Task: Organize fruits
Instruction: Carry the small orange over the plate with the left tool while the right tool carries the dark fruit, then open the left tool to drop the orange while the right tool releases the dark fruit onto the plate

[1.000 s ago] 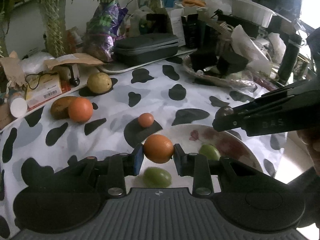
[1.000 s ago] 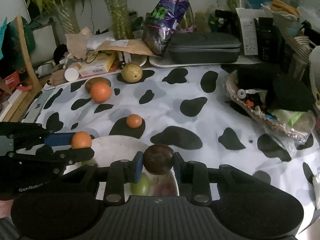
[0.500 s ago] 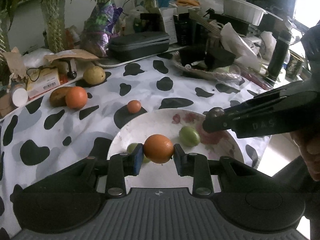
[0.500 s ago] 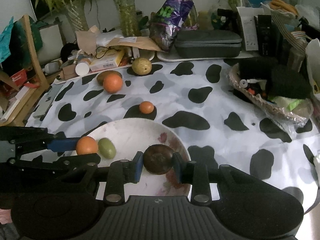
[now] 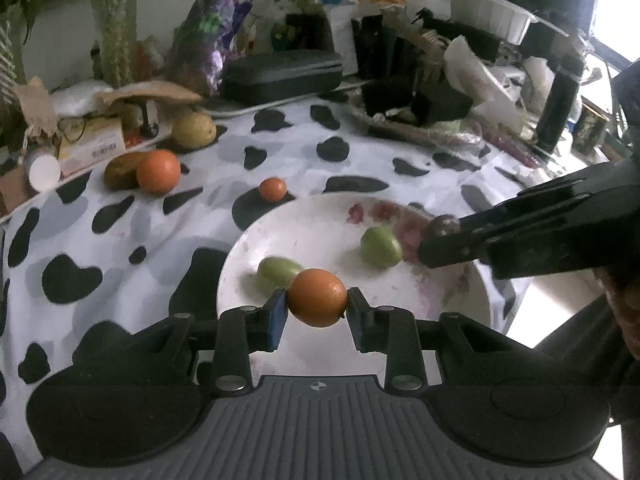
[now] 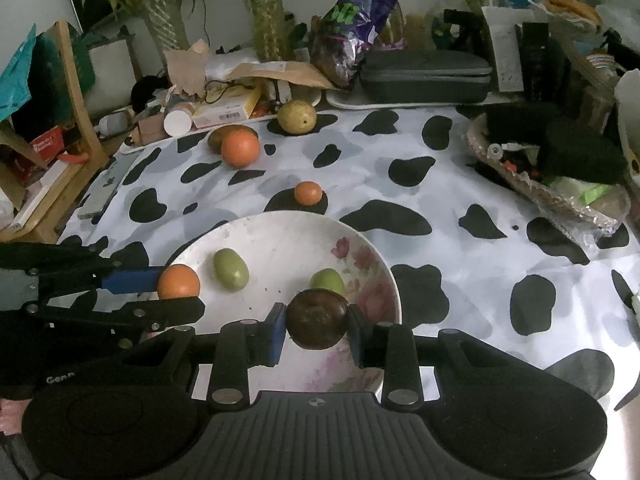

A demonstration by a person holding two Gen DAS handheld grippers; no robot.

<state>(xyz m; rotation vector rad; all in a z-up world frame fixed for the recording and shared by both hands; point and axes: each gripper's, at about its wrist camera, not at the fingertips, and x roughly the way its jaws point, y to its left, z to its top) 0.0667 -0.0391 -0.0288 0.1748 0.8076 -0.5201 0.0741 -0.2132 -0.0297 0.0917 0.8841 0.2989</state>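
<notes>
My left gripper (image 5: 317,309) is shut on a small orange (image 5: 317,298) over the near rim of the white flowered plate (image 5: 320,232). My right gripper (image 6: 316,330) is shut on a dark brown round fruit (image 6: 316,324) above the plate's (image 6: 280,240) near right side. Two green fruits (image 6: 231,269) (image 6: 327,281) lie on the plate. In the left wrist view the right gripper (image 5: 436,236) reaches in from the right. In the right wrist view the left gripper (image 6: 176,292) holds its orange (image 6: 178,281) at the plate's left edge.
On the cow-print cloth (image 6: 440,208) beyond the plate lie a tiny orange (image 6: 308,193), a big orange (image 6: 240,148) against a brown fruit (image 6: 224,134), and a yellow pear (image 6: 297,117). A grey case (image 6: 424,76), boxes, plants and a wicker basket (image 6: 560,184) crowd the back and right.
Both grippers drew back toward the table's near edge with their fruits still held, so the whole plate and both green fruits now lie in front of them.
</notes>
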